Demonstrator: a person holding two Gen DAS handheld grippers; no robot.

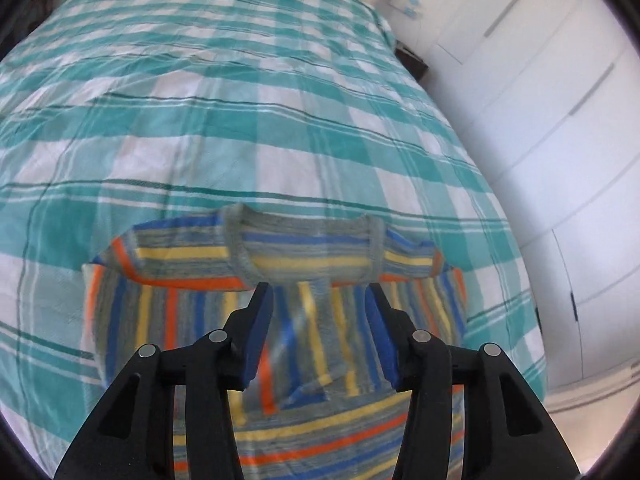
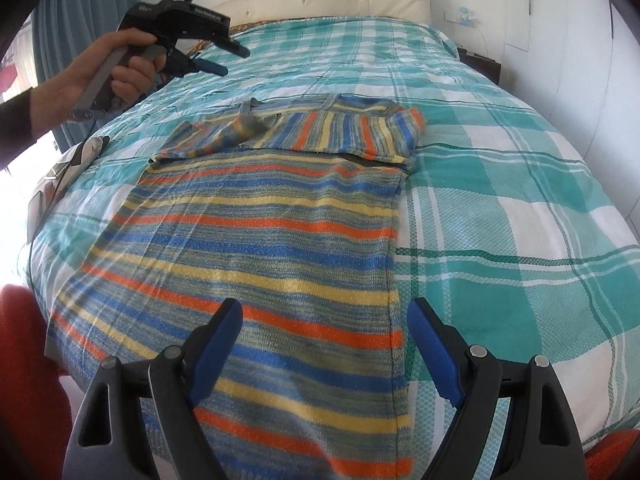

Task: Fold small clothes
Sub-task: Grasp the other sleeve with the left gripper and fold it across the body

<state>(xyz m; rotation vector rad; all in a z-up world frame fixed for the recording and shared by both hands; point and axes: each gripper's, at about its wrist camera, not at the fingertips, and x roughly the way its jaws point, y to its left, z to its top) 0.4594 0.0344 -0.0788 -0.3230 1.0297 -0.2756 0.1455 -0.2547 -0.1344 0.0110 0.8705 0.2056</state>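
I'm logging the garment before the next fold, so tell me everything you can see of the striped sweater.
The striped sweater is a knit with orange, yellow, blue and grey bands and a grey ribbed collar. It lies flat on the checked bedspread, hem towards the right gripper, collar at the far end. Both short sleeves are folded in across the chest, their stripes running crosswise to the body's. The right gripper hangs open near its right side seam, the left gripper open above the sleeves; neither grips it.
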